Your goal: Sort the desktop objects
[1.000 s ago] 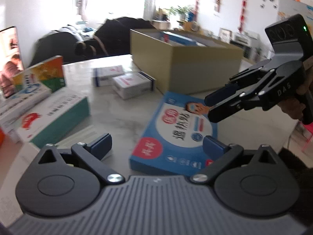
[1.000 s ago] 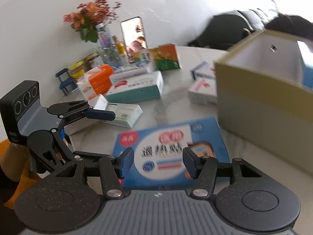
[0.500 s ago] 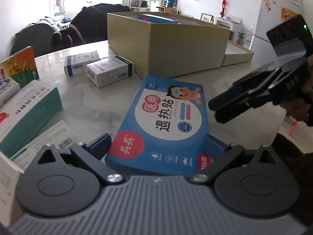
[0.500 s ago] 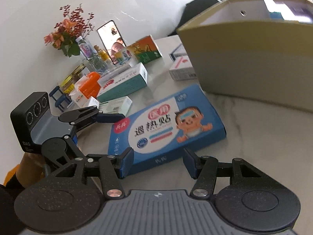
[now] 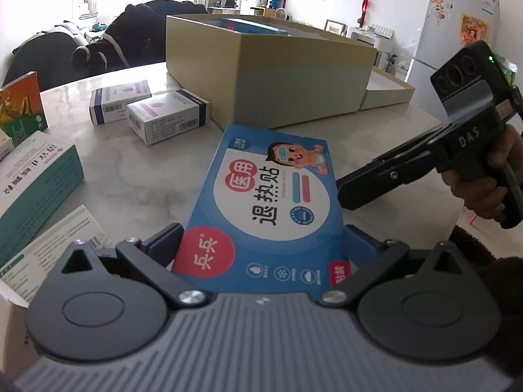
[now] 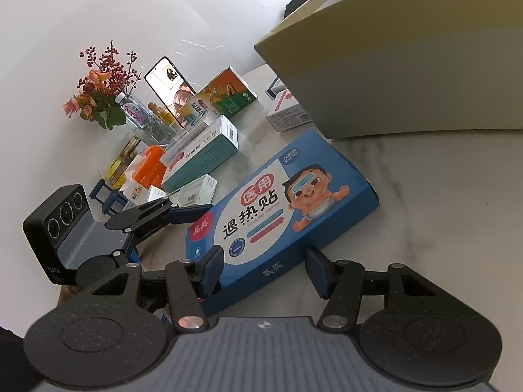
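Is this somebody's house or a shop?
Most likely a home's living room: a sofa, a fridge with stickers, and a flower vase on the marble table.

Your left gripper points down at a slant, its jaws spread wide with both pads clear of contact. Your right gripper is angled down likewise, jaws parted. Your right hand is wrapped around its gripper's handle.

The blue box reads 医用 退热贴 and 兵兵 — the right gripper's body says DAS; the bottle, perhaps "GanTen".
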`<act>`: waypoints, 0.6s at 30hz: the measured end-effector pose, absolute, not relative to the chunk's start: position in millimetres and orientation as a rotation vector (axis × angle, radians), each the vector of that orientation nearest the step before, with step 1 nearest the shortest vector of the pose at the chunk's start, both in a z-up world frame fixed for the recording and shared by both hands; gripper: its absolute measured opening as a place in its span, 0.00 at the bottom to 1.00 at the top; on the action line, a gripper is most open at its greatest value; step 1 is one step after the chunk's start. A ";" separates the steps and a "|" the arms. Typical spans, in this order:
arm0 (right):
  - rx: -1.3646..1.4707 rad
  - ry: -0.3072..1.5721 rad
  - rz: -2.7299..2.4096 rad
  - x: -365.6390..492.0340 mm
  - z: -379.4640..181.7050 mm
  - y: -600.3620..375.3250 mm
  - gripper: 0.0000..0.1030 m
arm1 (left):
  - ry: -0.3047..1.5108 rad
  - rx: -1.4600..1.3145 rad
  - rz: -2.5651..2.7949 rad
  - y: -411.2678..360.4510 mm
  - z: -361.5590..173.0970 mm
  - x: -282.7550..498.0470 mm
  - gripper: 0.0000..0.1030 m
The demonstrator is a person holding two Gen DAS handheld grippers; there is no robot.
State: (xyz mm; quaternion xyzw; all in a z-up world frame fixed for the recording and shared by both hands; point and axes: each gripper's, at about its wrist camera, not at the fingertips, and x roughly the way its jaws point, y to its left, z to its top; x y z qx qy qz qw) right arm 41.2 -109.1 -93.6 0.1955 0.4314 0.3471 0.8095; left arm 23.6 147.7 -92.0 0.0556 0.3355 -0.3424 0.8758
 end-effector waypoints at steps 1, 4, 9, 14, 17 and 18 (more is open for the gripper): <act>0.416 0.921 0.738 41.4 -93.2 -108.9 0.58 | 0.700 0.117 -0.718 146.8 -92.0 23.3 0.99; 0.414 0.913 0.739 40.7 -92.0 -107.7 0.58 | 0.702 0.120 -0.729 143.9 -92.1 21.8 0.99; 0.435 0.898 0.739 37.8 -90.8 -111.0 0.58 | 0.709 0.125 -0.728 139.0 -91.0 18.4 0.99; 0.465 0.890 0.733 36.1 -91.3 -116.7 0.58 | 0.712 0.137 -0.730 131.4 -89.9 12.2 0.99; 0.495 0.894 0.718 34.5 -94.1 -122.3 0.58 | 0.715 0.139 -0.743 127.3 -89.5 8.3 0.99; 0.503 0.893 0.712 33.7 -95.0 -124.6 0.59 | 0.714 0.143 -0.753 125.4 -89.0 6.4 0.99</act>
